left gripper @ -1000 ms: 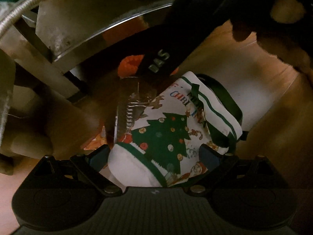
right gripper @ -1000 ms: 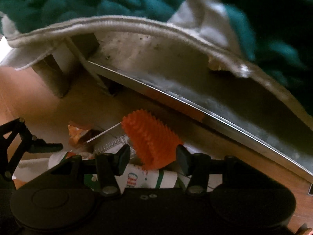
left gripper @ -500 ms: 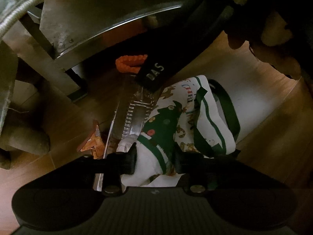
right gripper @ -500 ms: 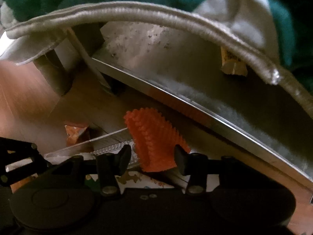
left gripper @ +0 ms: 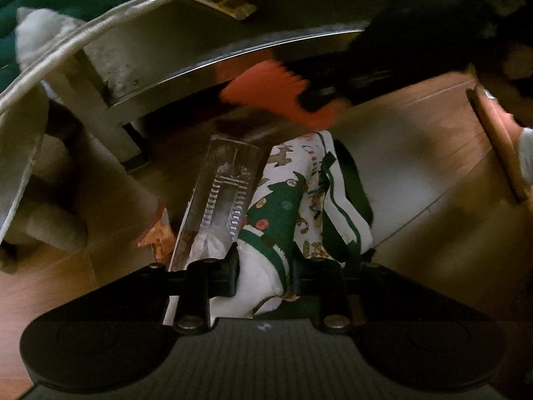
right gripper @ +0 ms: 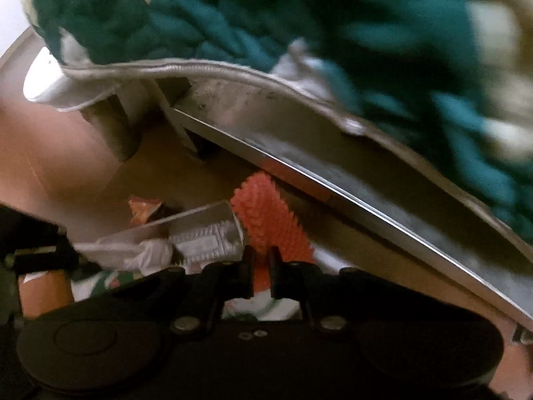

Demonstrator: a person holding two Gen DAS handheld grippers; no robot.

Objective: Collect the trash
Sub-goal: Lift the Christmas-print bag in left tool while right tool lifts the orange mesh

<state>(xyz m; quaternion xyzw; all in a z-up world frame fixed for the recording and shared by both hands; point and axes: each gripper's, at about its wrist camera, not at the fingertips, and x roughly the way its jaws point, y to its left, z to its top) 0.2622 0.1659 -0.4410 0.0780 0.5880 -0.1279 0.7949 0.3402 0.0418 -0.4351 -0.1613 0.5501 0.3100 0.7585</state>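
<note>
My left gripper (left gripper: 264, 273) is closing on a white Christmas-print bag (left gripper: 283, 213) with a green tree and green handles. Its pads press the bag's near end. The bag's far end lies on the wooden floor. My right gripper (right gripper: 261, 268) is closing on an orange spiky rubber piece (right gripper: 266, 216), pinched thin between its pads. In the left wrist view that orange piece (left gripper: 263, 90) hangs blurred under the dark right gripper, just off the floor. A clear plastic package (left gripper: 223, 193) and a crumpled orange wrapper (left gripper: 155, 233) lie beside the bag.
A sofa's metal-edged base (right gripper: 366, 206) overhangs the trash, with a leg (left gripper: 110, 126) at the left. A teal chunky-knit blanket (right gripper: 299, 33) lies on top. A brown stick-like bar (left gripper: 496, 146) crosses the floor at the right.
Both grippers went from wide open to closed, the left onto the Christmas bag and the right onto the orange spiky piece. Both have since risen, lifting the orange piece.
</note>
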